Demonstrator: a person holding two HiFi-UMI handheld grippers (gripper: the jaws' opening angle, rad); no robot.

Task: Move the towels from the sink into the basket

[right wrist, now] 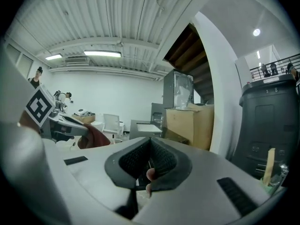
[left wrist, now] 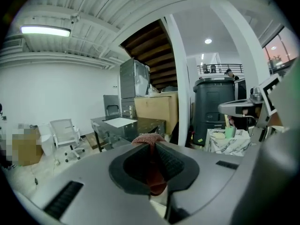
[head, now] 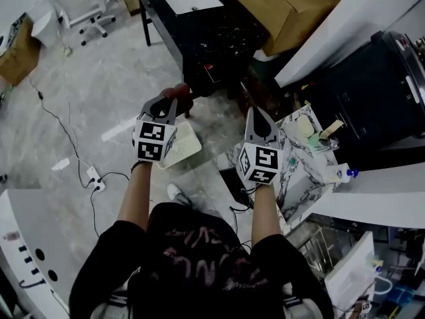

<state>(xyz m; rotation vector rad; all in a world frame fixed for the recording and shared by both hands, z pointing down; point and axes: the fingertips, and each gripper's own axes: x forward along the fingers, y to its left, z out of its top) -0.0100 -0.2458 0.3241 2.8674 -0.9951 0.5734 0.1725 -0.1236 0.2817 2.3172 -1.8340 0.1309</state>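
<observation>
Taking 12 o'clock as the top of the head view, the open room lies from 9 to 12 o'clock: a wide, pale grey floor (head: pixel 99 92), smooth and glossy with cloudy marks. A thin black cable runs across it to a white power strip (head: pixel 95 176) at 9 o'clock. At 12 o'clock the straight edge of a black table (head: pixel 199 42) closes the way. A brown cardboard box (head: pixel 292 8) stands at 1 o'clock, and a white chair (head: pixel 89 8) on wheels at 11 o'clock.

At 3 o'clock is a counter (head: pixel 295 151) with a marble pattern of grey veins, and its near corner is just beside the right gripper (head: pixel 260 115). Behind it stands a big dark bin (head: pixel 372 92) with rounded corners.

The left gripper (head: pixel 170 103) is clenched on the towel (head: pixel 182 92), a soft, reddish-brown cloth. The cloth bulges above the ribbed black pads and hangs below them, in the air over the floor. Under this gripper is a cream perforated panel (head: pixel 184 145) with a rounded corner. I cannot tell if it is the basket.

The right gripper's jaws are pressed together with no cloth in them. A small pinkish bit shows low behind the pads, and I cannot tell what it is.
</observation>
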